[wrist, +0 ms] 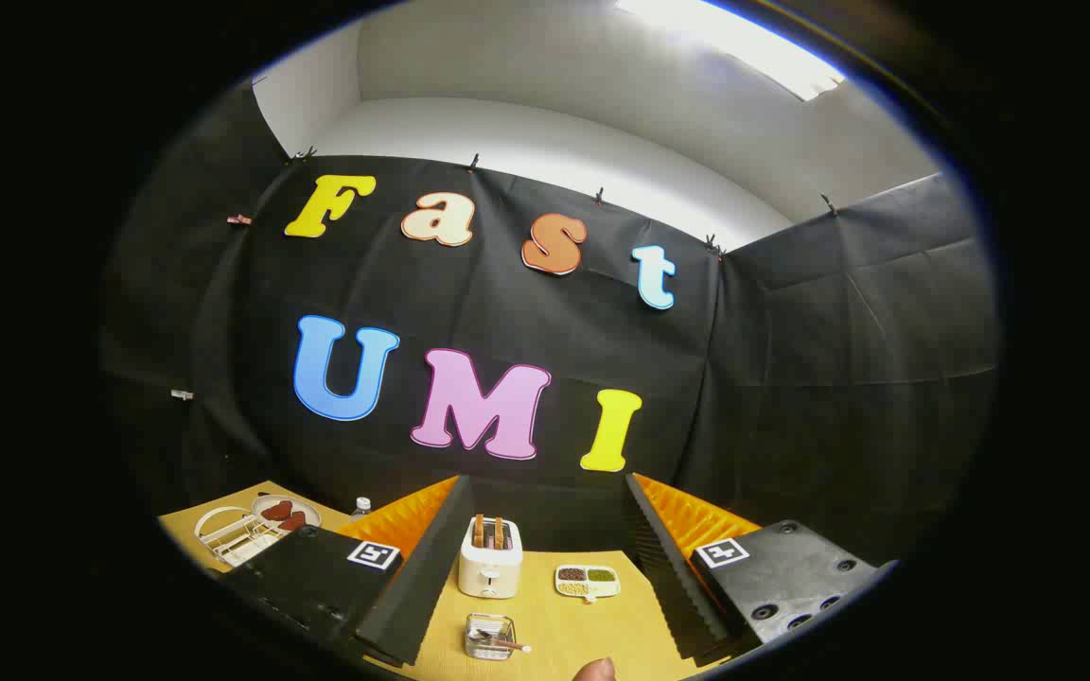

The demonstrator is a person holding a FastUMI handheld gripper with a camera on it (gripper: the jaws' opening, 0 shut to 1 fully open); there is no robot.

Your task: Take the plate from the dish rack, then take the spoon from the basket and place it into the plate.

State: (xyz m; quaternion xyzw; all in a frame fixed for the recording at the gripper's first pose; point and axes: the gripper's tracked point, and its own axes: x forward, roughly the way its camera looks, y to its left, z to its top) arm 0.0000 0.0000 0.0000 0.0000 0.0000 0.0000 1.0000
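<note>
Black cloth walls close the booth across the middle of the frame, with a white ceiling and a light panel in the upper right. Low down lies the yellow table (554, 624). My gripper (545, 567) rises from the bottom of the frame with its two fingers spread wide, nothing between them but open tabletop, so I hold nothing.

At the lower left, beyond my left finger, sits the white dish rack (228, 537) with the plate (285, 514) at its far end; red-brown pieces seem to lie on the plate. Between my fingers stand a white toaster (490, 560) with two slices in it and, to its right, a small divided dish (588, 581) of beans or grains. Nearest me, bottom centre, is the clear basket (490, 636) holding the spoon (503, 643).

I judge the plate comes first: I should swing left, level myself with the rack, and take the plate by its rim without tipping it.

Each finger carries a square black-and-white marker; I read no brand or label on the goods.
</note>
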